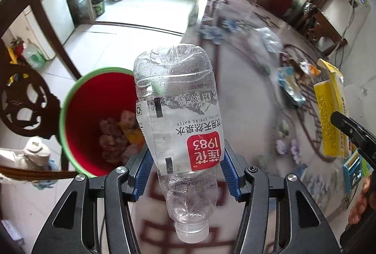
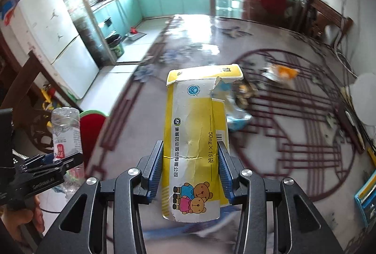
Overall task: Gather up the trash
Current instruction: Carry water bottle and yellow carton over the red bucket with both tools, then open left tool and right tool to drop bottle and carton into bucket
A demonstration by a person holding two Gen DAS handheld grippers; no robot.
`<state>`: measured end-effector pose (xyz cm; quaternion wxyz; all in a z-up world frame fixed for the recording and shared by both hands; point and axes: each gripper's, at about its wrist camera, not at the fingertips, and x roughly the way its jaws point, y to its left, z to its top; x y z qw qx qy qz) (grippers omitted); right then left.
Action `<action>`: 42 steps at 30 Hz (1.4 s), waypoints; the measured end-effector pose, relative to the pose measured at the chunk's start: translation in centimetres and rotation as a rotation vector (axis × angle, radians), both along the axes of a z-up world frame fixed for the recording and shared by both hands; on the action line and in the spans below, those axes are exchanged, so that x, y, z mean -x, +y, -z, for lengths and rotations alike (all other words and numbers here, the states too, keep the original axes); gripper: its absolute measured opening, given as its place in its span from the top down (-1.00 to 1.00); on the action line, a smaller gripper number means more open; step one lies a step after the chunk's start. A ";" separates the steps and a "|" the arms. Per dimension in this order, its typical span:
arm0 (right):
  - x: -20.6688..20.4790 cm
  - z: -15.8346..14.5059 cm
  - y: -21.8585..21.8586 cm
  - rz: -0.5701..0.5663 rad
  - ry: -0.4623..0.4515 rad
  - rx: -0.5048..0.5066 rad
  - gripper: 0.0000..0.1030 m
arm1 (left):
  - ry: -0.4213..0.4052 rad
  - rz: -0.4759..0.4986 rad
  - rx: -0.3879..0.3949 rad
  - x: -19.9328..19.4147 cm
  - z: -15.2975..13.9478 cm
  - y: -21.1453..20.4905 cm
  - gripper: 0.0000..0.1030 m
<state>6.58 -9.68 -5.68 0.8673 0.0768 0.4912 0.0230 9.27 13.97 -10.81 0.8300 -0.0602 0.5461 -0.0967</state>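
A crushed clear water bottle [image 1: 181, 127] with a red-and-white label hangs cap-down in my left gripper [image 1: 185, 176], whose blue pads press its sides. It hovers over the table's left edge, beside a red bin with a green rim [image 1: 70, 113] on the floor holding some scraps. My right gripper [image 2: 190, 171] is shut on a torn yellow-and-white medicine box [image 2: 195, 136], held above the table. The right wrist view also shows the bottle [image 2: 65, 131] and the left gripper [image 2: 54, 160] at far left, with the bin [image 2: 91, 127] behind them.
On the patterned round table [image 2: 293, 131] lie a blue wrapper [image 1: 290, 87], an orange wrapper [image 2: 282, 73] and crumpled clear plastic [image 1: 265, 39]. A dark carved chair [image 1: 25, 99] stands left of the bin. A blue box [image 2: 366, 200] sits at the table's right edge.
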 end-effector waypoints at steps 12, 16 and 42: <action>-3.6 0.3 11.3 -0.133 0.019 0.018 0.20 | 0.039 -0.082 -0.016 -3.0 2.2 9.0 -0.03; -4.6 1.0 14.3 -0.165 0.034 0.010 0.20 | 0.057 -0.087 -0.028 -4.1 3.0 10.9 -0.03; -8.8 6.2 21.8 -0.254 0.178 -0.044 0.19 | 0.216 -0.079 0.002 -7.2 8.6 14.5 -0.03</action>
